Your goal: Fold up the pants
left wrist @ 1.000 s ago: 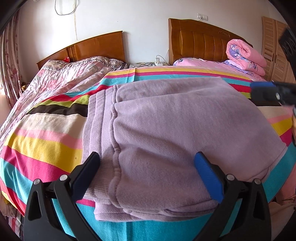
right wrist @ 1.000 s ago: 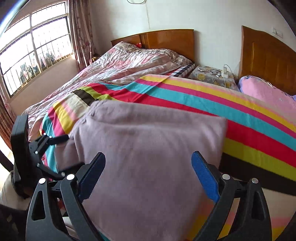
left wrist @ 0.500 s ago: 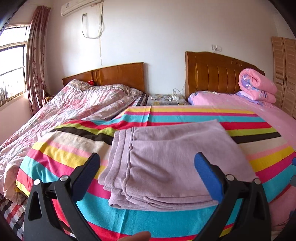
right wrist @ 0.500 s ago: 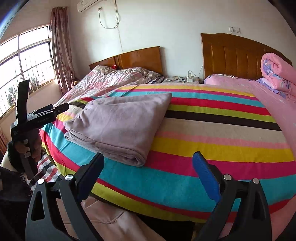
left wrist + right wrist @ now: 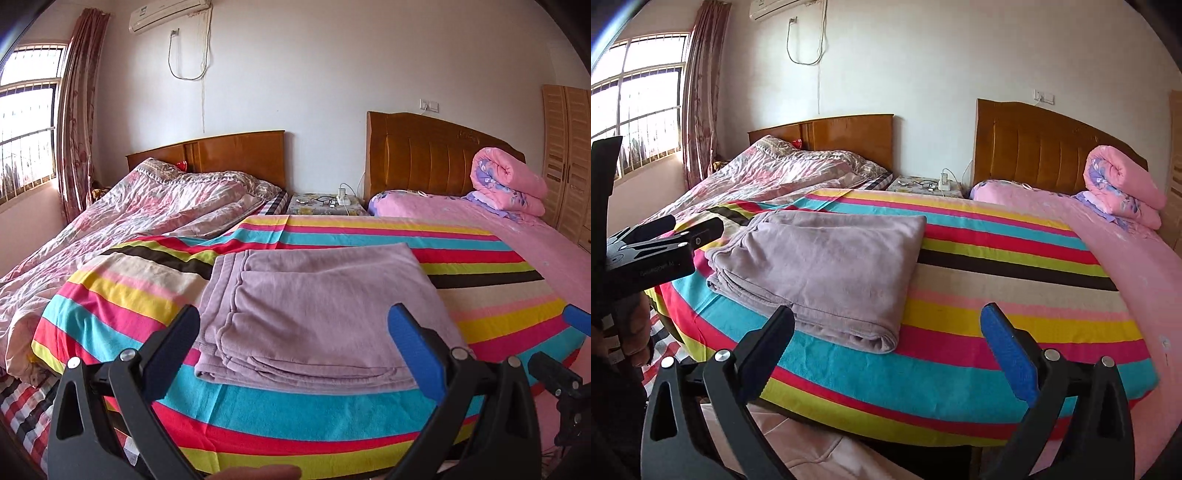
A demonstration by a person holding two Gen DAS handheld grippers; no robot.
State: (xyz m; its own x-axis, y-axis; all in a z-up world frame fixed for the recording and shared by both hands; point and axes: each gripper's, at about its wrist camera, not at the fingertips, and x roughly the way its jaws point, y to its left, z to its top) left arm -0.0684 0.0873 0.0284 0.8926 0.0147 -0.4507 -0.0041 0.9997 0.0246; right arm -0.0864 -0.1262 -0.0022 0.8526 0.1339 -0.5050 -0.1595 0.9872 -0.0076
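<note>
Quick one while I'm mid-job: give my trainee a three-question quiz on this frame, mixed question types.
1. True or false: the left gripper is shut on the pants.
2. The folded pants lie on: A) the striped blanket B) the pink rolled quilt C) the nightstand
3. Fill in: the right gripper's jaws stand ____.

Key: 1 false; 2 A; 3 open.
</note>
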